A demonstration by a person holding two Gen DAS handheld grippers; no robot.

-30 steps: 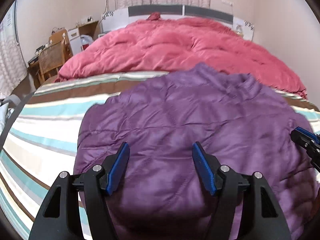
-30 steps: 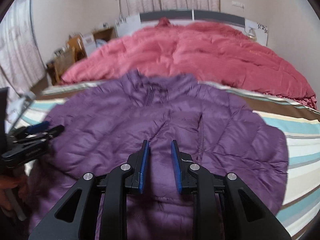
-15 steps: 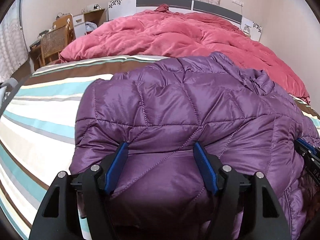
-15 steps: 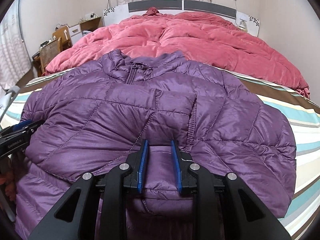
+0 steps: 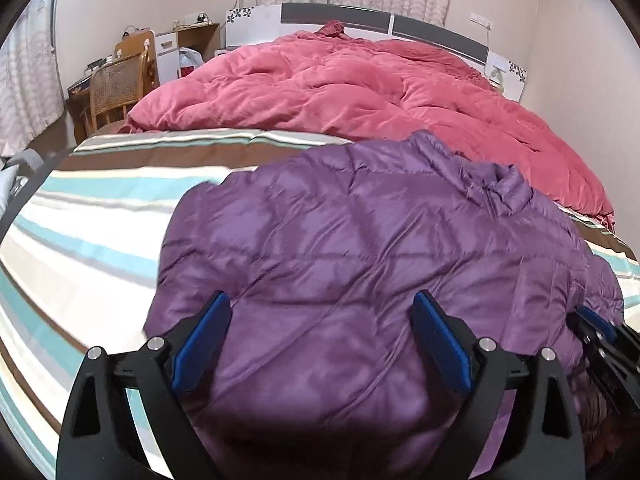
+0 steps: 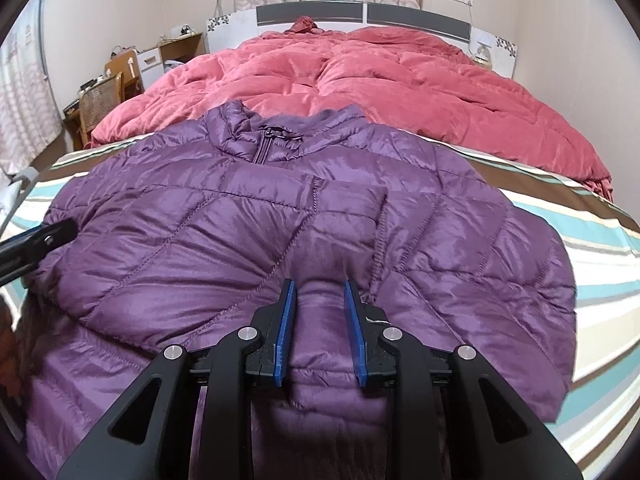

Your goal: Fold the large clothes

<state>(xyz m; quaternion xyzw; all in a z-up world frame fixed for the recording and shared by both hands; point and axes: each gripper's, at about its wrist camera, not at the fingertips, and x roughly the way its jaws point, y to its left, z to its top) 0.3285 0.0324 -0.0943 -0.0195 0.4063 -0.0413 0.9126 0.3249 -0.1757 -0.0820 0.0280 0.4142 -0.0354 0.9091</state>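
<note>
Jacket place: your purple jacket [image 6: 280, 232] fills the middle and lower part of both views, spread on the striped sheet [image 5: 92, 240], collar [image 6: 272, 132] toward the upper centre, just short of the pink quilt [image 6: 380, 80].
Left gripper [image 5: 320, 332]: your jaws have just been opening and stand wide at the bottom of the left view; the padding bulges between them, but the blue pads look clear of the cloth, so I judge nothing is held.
Right gripper [image 6: 320, 332]: your jaws stand narrow at the bottom centre of the right view, clamped on a raised ridge of jacket cloth.
Feel: expect it to be light, puffy and springy; the shiny shell looks slippery, and a fold will likely puff back up unless pressed.
Stiffness: soft throughout, so it will sag and trail from any single hold.
Where to grip: pinch a thin edge such as the hem, a cuff or a quilted seam line, not a fat padded panel, which probably squeezes out of the pads.
Risk: pulling with one hold alone may drag the whole jacket across the sheet.
</note>
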